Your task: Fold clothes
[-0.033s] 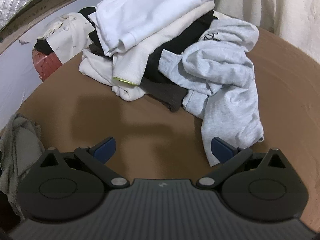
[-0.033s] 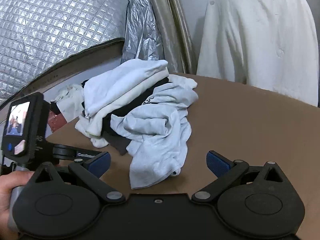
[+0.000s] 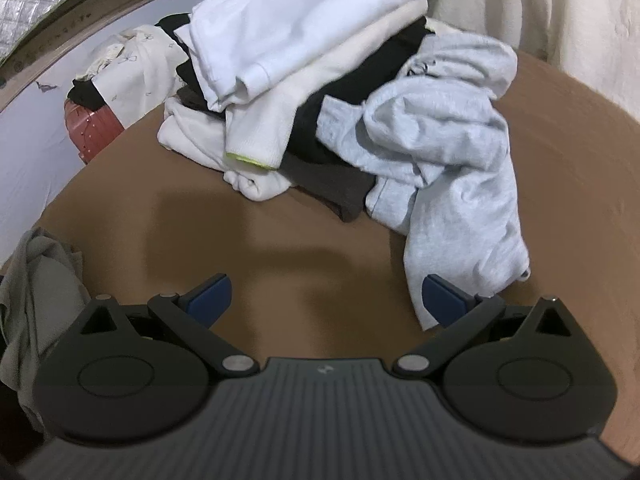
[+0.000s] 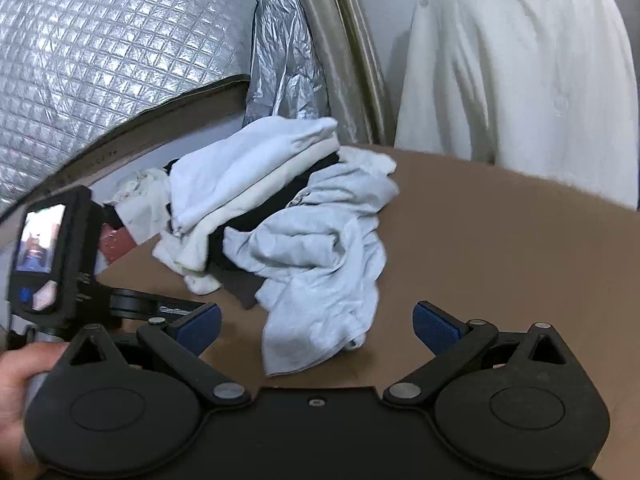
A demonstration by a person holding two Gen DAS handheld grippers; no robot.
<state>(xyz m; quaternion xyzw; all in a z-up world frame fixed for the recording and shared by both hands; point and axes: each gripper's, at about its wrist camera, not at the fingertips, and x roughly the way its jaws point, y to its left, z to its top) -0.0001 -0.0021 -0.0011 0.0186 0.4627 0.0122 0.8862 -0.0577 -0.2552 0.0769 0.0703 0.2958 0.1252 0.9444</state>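
A heap of clothes lies at the far side of the brown table: white and cream folded pieces on top, black and dark grey ones beneath. A crumpled light grey sweatshirt spills off the heap's right side toward me. My left gripper is open and empty above bare table, and its right finger nearly reaches the sweatshirt's lower edge. In the right wrist view the same sweatshirt lies just ahead of my right gripper, which is open and holds nothing.
A grey-green cloth hangs at the table's left edge. Behind the heap sit a red case and a flowered white cloth. A cream sheet and silver quilted foil back the table. A hand holds the left gripper's screen unit.
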